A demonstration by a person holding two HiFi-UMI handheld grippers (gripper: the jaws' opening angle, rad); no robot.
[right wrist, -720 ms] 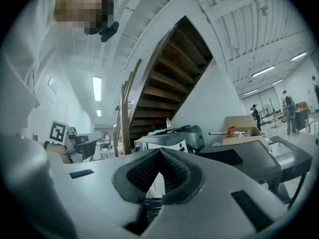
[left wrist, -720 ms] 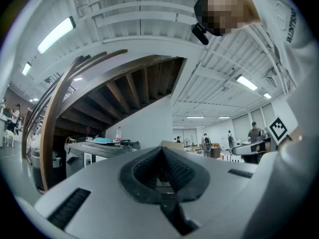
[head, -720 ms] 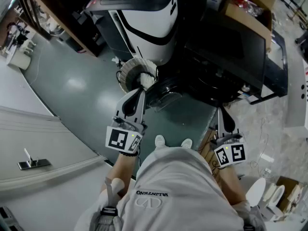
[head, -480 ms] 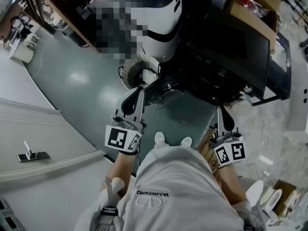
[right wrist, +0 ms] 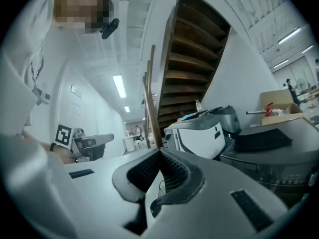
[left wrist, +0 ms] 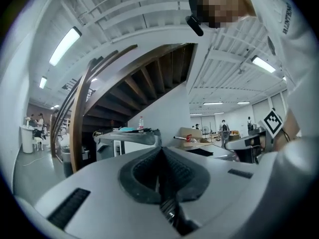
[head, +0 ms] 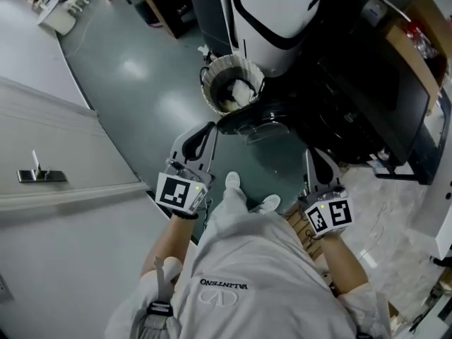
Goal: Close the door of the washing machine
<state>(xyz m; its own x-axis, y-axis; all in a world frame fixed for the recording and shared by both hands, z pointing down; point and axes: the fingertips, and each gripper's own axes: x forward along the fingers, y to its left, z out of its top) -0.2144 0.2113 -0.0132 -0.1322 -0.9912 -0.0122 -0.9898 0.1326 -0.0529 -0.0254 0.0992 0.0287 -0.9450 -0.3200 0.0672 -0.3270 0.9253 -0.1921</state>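
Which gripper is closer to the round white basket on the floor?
Left. The left gripper sits just below the basket in the head view, slightly to its left. The right gripper is farther off, down and to the right.

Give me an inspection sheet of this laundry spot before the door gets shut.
surface: glossy grey-green floor; pale marbled floor to the right.
job's things: black washing machine; its round dark door stands swung out, not shut.
clutter: round white basket holding white cloth; brown cardboard box.
tools: left tool shut, empty; right tool shut, empty.
cables: nothing seen.
surroundings: white wall panel; white-and-black machine; wooden staircase.
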